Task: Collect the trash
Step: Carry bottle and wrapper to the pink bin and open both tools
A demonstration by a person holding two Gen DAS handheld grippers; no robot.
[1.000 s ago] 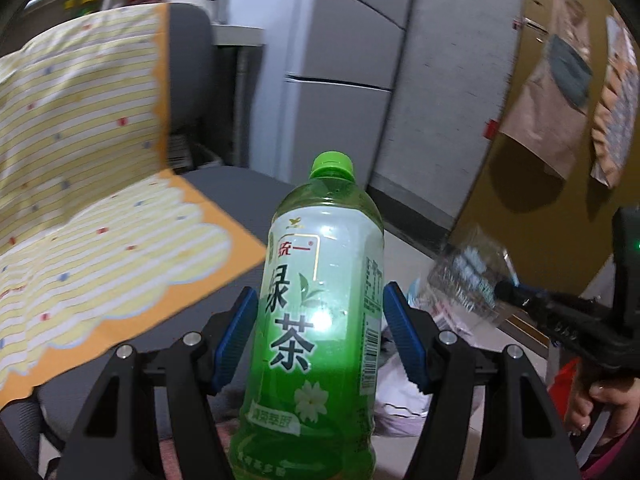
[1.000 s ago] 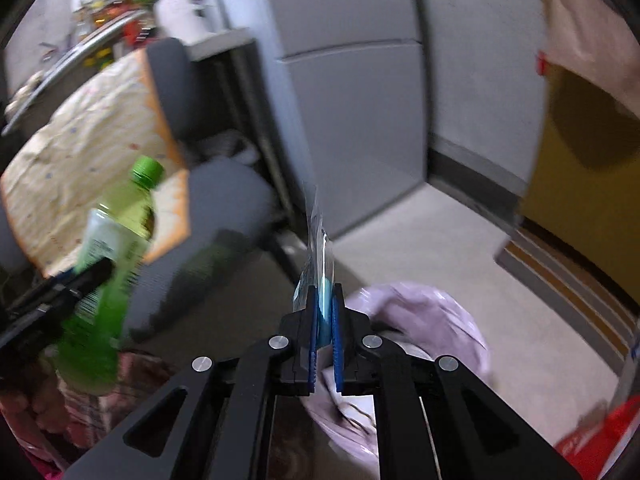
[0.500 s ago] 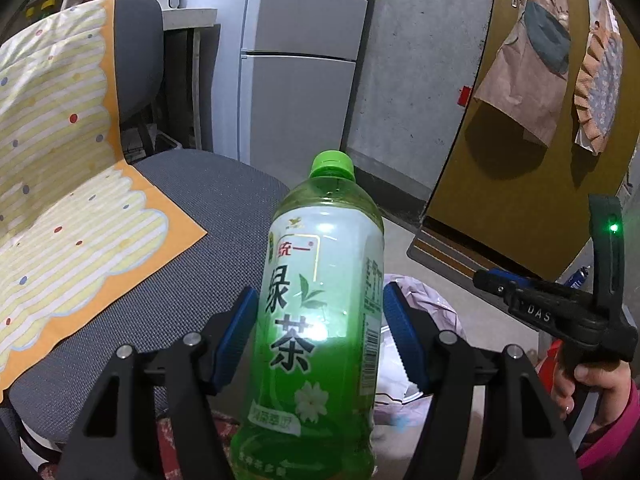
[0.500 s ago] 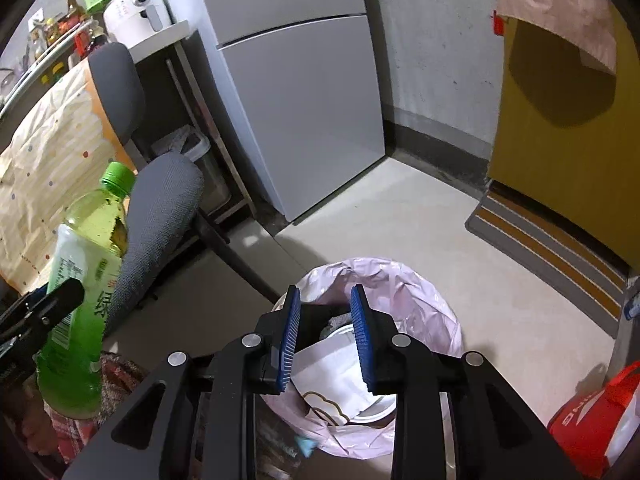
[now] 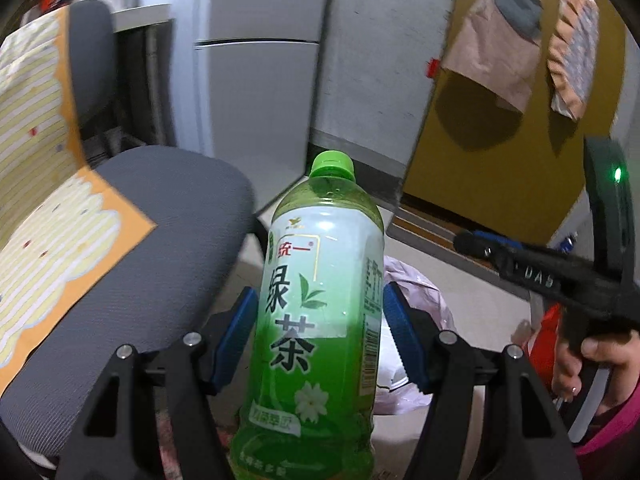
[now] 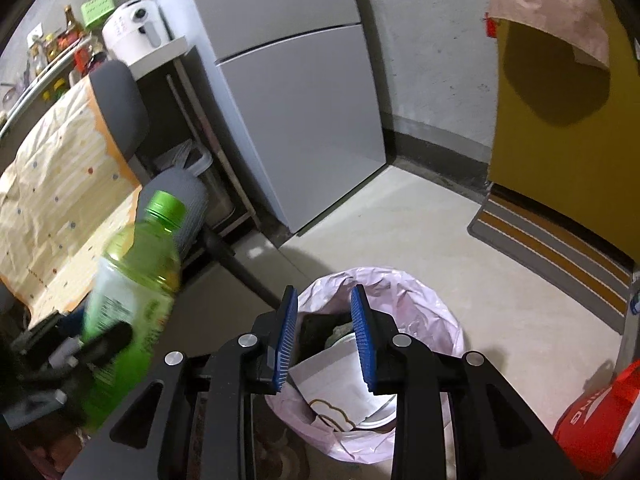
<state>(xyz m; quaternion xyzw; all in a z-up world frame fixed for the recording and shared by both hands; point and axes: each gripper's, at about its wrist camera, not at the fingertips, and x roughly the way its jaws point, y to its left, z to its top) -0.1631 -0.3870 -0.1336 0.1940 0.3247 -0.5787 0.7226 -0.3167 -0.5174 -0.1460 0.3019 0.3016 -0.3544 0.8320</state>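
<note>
Left wrist view: the left gripper (image 5: 320, 332) clamps an upright bottle (image 5: 320, 320) beside a chair (image 5: 160, 240).

Right wrist view: the right gripper (image 6: 325, 334), jaws narrowly apart and empty, hovers over the bag (image 6: 436, 320) on the floor (image 6: 400, 232), fridge (image 6: 304, 100) behind.

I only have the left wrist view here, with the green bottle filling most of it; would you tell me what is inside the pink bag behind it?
Observer: From the right wrist view, the pink bag lines a bin, is open at the top, and holds white paper and a white round container.
Operator: Thank you. Is the right tool carrying anything?
Observer: No, the right tool is open and empty, poised above the bag's mouth.
Operator: And where is my bottle relative to the bag?
Observer: The bottle, gripped in the left tool, is off to the bag's left, not yet over the opening.
</note>
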